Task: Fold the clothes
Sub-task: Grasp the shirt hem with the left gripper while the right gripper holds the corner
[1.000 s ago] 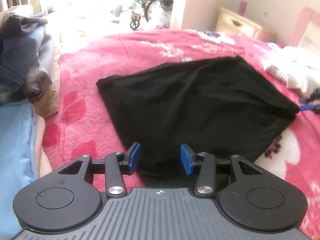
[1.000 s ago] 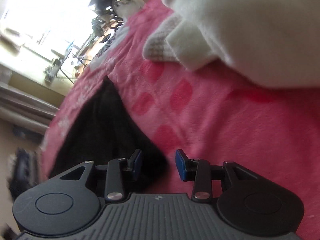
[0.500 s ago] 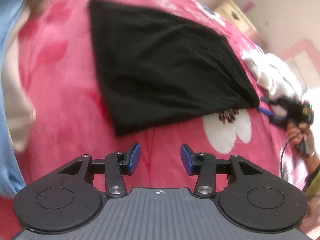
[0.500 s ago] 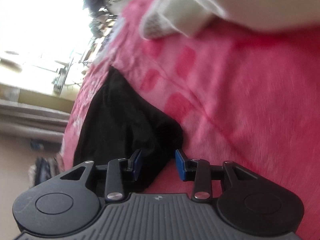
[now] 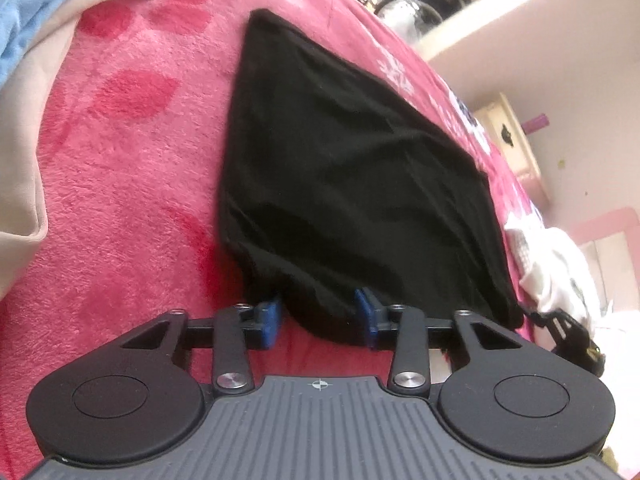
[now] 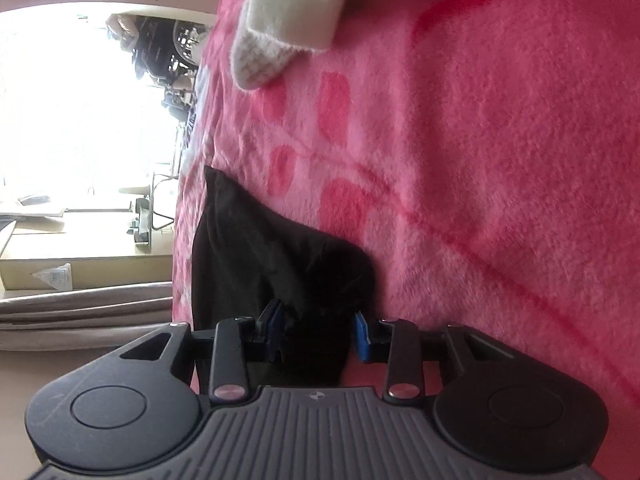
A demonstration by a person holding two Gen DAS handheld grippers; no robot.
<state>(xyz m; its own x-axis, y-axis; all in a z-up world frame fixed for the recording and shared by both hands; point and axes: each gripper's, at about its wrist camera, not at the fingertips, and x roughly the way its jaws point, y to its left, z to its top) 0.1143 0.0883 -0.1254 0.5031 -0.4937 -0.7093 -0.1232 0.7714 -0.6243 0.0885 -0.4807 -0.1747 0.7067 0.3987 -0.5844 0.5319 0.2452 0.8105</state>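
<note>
A black garment lies spread flat on the pink flowered blanket. My left gripper sits low at its near corner. The jaws are closing with that corner between the blue pads, which stand apart without pinching it. In the right wrist view the garment's other near corner bunches up between the pads of my right gripper. Those jaws are narrowing slightly and do not clamp the cloth. The blanket fills the rest of that view.
White fluffy clothing lies just past the garment's right corner, and shows at the top of the right wrist view. Blue and beige clothes are piled at the left. A cream nightstand stands beyond the bed.
Both grippers have sunk toward the bed and rolled. Each one now has a near corner of the black garment between its pads. The left jaws have narrowed.
</note>
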